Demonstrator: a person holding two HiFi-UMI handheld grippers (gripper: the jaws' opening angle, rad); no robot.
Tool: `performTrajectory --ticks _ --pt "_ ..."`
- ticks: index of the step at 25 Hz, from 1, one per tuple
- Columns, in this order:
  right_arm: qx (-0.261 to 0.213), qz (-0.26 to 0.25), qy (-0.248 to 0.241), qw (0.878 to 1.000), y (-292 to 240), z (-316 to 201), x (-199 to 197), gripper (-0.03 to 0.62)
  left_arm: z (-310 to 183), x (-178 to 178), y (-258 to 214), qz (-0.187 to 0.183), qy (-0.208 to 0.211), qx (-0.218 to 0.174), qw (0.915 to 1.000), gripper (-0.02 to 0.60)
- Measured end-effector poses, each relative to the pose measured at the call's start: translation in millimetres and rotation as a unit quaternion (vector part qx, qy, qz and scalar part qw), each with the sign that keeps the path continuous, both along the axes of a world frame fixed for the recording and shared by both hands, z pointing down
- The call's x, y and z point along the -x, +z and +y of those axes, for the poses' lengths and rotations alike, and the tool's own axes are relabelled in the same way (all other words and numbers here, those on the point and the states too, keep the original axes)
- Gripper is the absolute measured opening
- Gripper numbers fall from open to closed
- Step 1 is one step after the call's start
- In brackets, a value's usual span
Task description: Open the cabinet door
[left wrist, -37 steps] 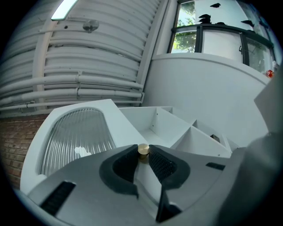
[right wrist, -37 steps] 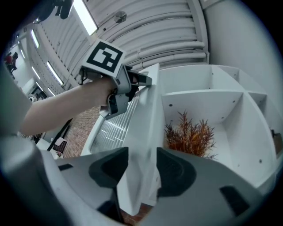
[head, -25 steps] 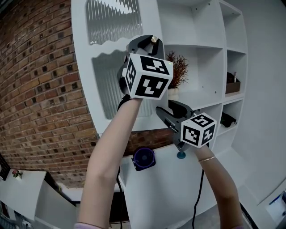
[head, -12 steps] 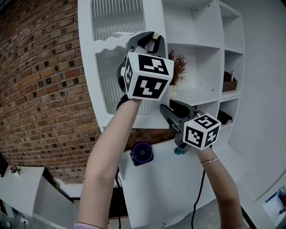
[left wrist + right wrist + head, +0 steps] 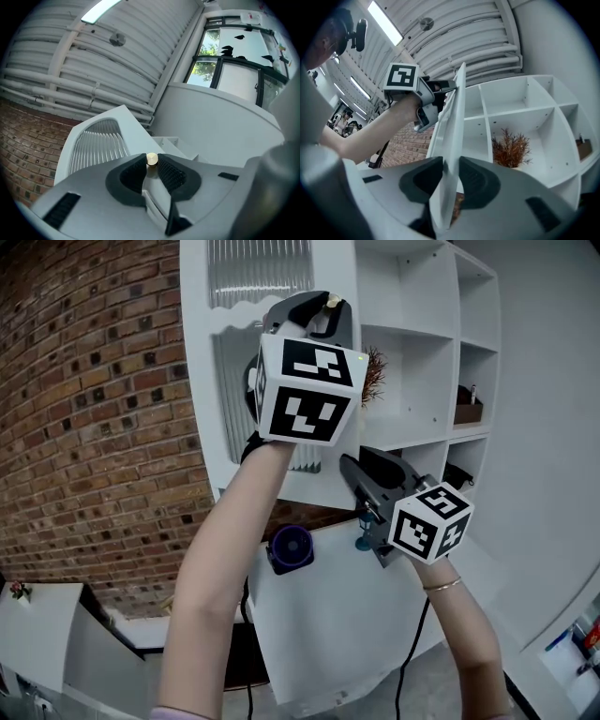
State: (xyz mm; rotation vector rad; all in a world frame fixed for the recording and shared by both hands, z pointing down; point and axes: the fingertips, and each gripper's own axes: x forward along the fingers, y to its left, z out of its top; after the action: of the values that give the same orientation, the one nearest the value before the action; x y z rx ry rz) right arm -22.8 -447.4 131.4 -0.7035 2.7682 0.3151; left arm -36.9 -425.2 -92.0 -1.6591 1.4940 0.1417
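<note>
Sitting in shelf cubby (image 5: 415,381): dried plant (image 5: 374,377); cabinet door (image 5: 199,362) open

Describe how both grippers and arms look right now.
The left gripper and right gripper are grey with black ridged pads; each carries a white cube with black square markers. The right's jaws are closing around the door edge. A black cable hangs below it. Forearms unsleeved; thin bracelet on the right wrist.

The white shelf unit (image 5: 412,333) holds a reddish dried plant (image 5: 377,376) and a small brown box (image 5: 466,412).
</note>
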Motion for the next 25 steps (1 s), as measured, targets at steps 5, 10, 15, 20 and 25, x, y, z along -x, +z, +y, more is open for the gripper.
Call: performTrajectory --ticks 5,10,15,20,25 --pt "-0.005 -0.003 0.017 1.0 -1 25 1 0.094 22 4 -1 0.01 0.021 0.007 0.9997 0.074" --pt "-0.02 0.001 0.036 0.999 -2 50 4 0.092 45 10 -2 0.021 0.033 0.013 0.9991 0.077" --pt "-0.026 0.004 0.038 0.999 -4 77 9 0.084 69 19 -4 0.03 0.043 0.021 0.9984 0.08" --pt "-0.034 0.007 0.049 0.998 -3 103 20 0.081 93 32 -4 0.039 0.053 0.029 0.9974 0.084" --pt "-0.042 0.003 0.053 0.998 -2 126 31 0.083 111 44 -2 0.044 0.053 0.033 0.9971 0.089"
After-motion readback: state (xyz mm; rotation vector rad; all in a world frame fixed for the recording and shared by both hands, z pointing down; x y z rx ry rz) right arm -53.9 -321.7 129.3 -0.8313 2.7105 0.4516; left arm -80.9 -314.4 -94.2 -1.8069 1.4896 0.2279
